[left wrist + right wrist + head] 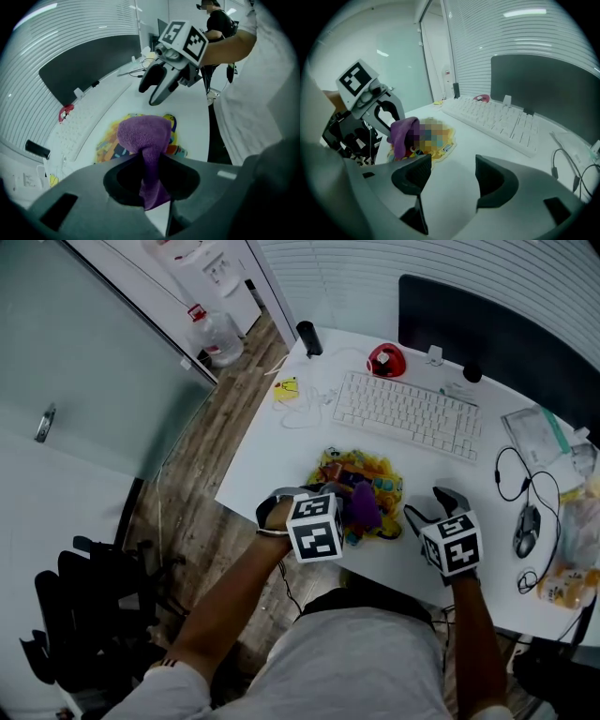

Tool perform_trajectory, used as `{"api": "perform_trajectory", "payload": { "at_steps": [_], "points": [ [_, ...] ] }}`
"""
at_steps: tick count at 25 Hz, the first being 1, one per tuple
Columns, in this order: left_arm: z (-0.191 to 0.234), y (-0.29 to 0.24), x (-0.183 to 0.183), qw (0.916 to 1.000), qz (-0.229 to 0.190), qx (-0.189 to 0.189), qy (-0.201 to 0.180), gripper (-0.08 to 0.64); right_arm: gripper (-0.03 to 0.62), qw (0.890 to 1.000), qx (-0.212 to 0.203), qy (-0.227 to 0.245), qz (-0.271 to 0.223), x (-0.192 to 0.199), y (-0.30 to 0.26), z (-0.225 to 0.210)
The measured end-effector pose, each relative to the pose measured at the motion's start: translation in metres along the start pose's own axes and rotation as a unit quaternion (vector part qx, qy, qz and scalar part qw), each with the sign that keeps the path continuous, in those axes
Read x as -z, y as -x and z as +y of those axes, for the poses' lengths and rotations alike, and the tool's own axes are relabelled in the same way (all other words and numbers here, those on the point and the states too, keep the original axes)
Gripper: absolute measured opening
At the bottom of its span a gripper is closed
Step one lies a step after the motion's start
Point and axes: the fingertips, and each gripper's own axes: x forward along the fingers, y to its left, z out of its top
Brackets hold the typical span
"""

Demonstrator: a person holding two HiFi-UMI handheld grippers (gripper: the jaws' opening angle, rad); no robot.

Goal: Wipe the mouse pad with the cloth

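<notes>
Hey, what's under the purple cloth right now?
The colourful mouse pad, on the white desk. Its edges show around the purple cloth, which the left gripper pinches; the printed patch directly beneath is covered.

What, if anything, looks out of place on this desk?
The mouse lies on bare desk, right of the mouse pad, not on it. Nothing looks spilled or damaged. Left gripper holds the purple cloth over the pad; right gripper is open.

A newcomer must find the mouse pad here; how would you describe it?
On the white desk, look in front of the white keyboard, toward the near edge. The mouse pad lies flat there, partly under a purple cloth. Its irregular outline and bright yellow, multicoloured print set it apart from everything plain around it.
</notes>
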Motion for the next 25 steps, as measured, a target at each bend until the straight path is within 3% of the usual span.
{"api": "perform_trajectory", "payload": {
  "at_steps": [7, 13, 25],
  "points": [
    [-0.031, -0.01, -0.046, 0.9985, -0.01, 0.024, -0.048, 0.083, 0.256, 0.999, 0.005, -0.029, -0.013, -0.019, -0.012, -0.014],
    [-0.05, -0.02, -0.072, 0.9961, -0.007, 0.042, -0.077, 0.083, 0.256, 1.0, -0.007, -0.023, 0.007, -0.022, -0.026, -0.016],
    [-0.059, -0.039, -0.073, 0.9961, 0.018, 0.052, -0.069, 0.083, 0.256, 0.999, -0.005, 0.023, 0.043, -0.013, -0.045, -0.014]
  ]
}}
